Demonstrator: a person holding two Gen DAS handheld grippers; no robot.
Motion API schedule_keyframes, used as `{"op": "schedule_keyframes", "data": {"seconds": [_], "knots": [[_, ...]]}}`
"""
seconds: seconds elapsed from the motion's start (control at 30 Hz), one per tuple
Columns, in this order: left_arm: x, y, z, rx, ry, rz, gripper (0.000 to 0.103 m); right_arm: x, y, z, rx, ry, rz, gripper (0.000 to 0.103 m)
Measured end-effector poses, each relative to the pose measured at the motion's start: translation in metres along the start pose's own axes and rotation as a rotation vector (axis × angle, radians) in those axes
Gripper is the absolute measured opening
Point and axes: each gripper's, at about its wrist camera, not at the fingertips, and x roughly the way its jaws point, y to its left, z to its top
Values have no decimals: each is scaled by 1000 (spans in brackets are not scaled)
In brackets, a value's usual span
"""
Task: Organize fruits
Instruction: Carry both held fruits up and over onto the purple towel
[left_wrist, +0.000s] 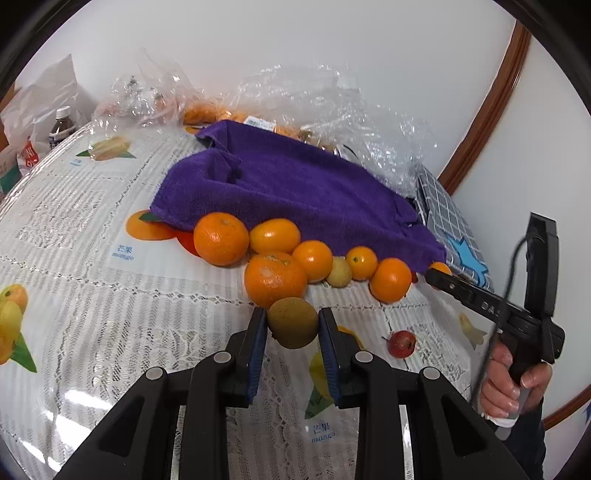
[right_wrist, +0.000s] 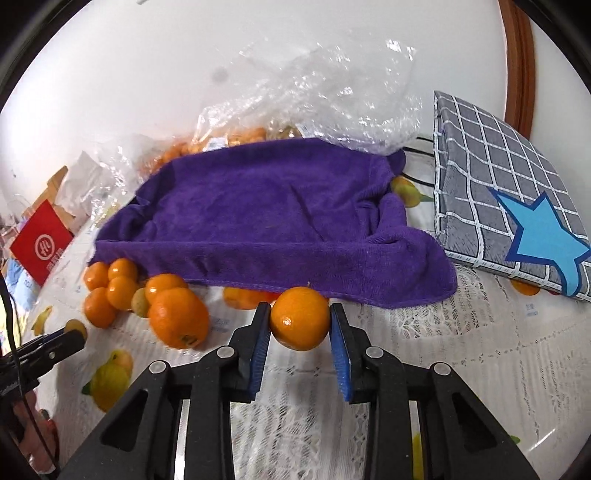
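Observation:
My left gripper (left_wrist: 292, 325) is shut on a brown kiwi (left_wrist: 292, 322), held just above the table in front of a row of oranges (left_wrist: 221, 239) along the near edge of a purple towel (left_wrist: 295, 184). A small yellow-green fruit (left_wrist: 340, 272) lies among them, and a small red fruit (left_wrist: 402, 344) lies apart on the right. My right gripper (right_wrist: 300, 325) is shut on an orange (right_wrist: 300, 318) near the towel's front edge (right_wrist: 280, 218). The orange cluster (right_wrist: 177, 317) sits to its left. The right gripper also shows in the left wrist view (left_wrist: 439, 275).
Clear plastic bags (left_wrist: 325, 107) with more oranges lie behind the towel by the wall. A grey checked box with a blue star (right_wrist: 517, 206) stands at the right. A bottle (left_wrist: 61, 127) and packages sit far left. A red packet (right_wrist: 40, 247) lies at the left.

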Motion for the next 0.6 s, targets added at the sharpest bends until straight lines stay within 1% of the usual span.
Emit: {"op": "schedule_keyframes", "data": {"seconds": [0.1, 0.23, 0.37, 0.43, 0.5, 0.6], "knots": [[-5, -5, 2, 18, -8, 17, 27, -16, 3, 3, -19, -24, 9, 32], [-19, -14, 20, 33, -48, 4, 27, -33, 5, 13, -44, -57, 2, 32], [-30, -19, 60, 43, -92, 22, 27, -47, 4, 33, -48, -103, -5, 32], [-31, -21, 83, 49, -111, 56, 27, -52, 2, 46, -40, -120, -7, 32], [-30, -22, 108, 55, -128, 108, 27, -56, -1, 60, -37, -135, -12, 32], [-25, -23, 138, 52, -138, 148, 27, -59, -4, 81, -31, -161, -20, 32]]}}
